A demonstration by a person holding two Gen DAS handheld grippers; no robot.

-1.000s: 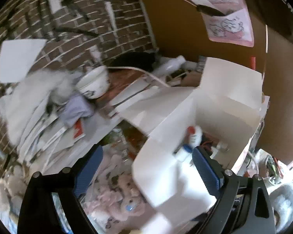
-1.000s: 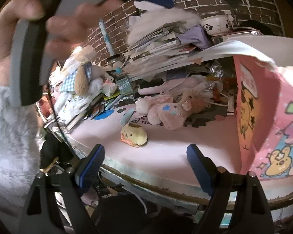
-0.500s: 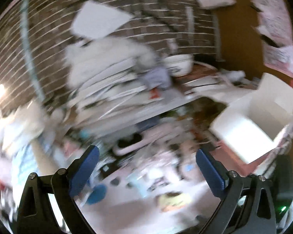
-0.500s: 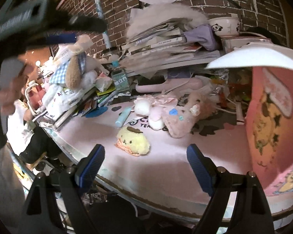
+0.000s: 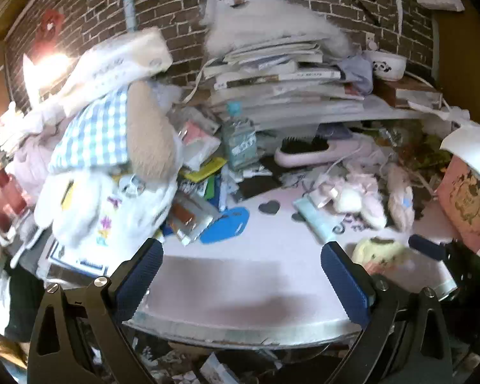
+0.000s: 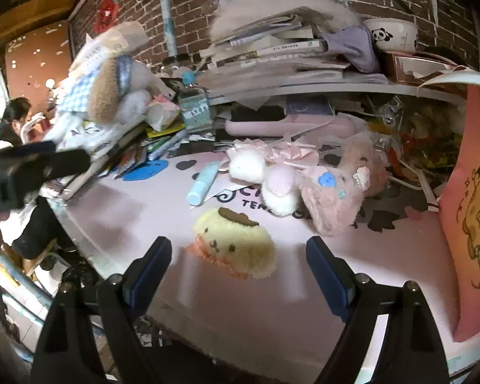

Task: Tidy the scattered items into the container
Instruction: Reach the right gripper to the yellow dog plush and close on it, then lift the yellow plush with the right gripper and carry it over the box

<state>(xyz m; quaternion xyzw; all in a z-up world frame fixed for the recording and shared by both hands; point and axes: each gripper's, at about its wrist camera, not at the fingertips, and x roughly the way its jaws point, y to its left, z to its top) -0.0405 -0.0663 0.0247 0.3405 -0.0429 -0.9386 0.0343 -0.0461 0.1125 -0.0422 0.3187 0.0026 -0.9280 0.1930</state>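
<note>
Right tool [image 6: 238, 264] hovers with fingers spread, the yellow plush dog [image 6: 235, 244] lying on the pink desk [image 6: 271, 316] just ahead between them; left tool [image 5: 241, 280] spread, empty.

Pink box [image 6: 473, 211] cut off at right edge, its inside hidden, yellow plush [image 5: 379, 251] motion-blurred in left view
</note>
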